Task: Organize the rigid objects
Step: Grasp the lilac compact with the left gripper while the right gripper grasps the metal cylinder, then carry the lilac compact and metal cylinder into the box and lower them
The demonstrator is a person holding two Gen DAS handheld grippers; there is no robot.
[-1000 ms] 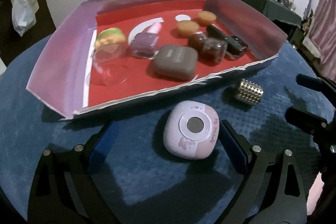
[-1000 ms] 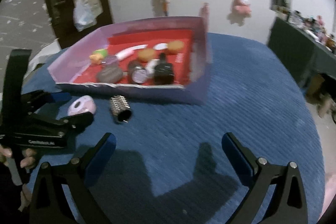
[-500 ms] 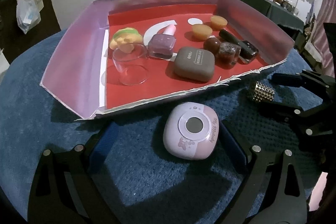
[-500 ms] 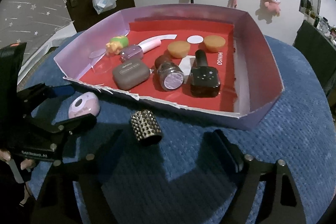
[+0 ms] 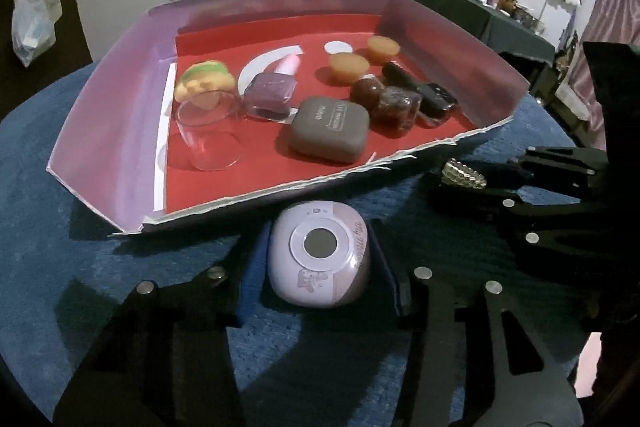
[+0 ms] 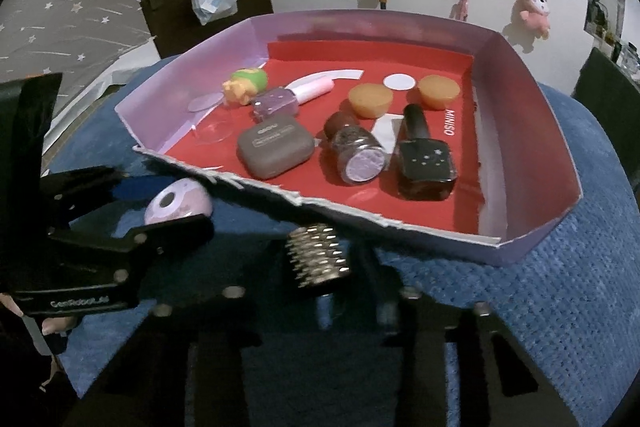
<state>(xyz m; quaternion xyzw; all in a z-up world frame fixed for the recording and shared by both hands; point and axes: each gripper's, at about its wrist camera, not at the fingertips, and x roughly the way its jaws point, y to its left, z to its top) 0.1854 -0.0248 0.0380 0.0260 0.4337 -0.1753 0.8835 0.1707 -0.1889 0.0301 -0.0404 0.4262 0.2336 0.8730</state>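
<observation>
Left gripper point(image 5: 320, 267), angled down, jaws just closed onto the lilac case point(image 5: 318, 253) on the blue cloth point(image 5: 80, 287) at the tray's point(image 5: 100, 131) near edge; right gripper point(image 6: 320, 283), likewise angled, newly clamped on the studded cylinder point(image 6: 318, 255), having approached it since a second ago.

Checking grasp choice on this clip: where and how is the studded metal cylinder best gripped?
Across its studded sides, coming from above and the near side. The cylinder lies on its side on the blue cloth, ends exposed; the right gripper, jaws just closed, pinches it so.
</observation>
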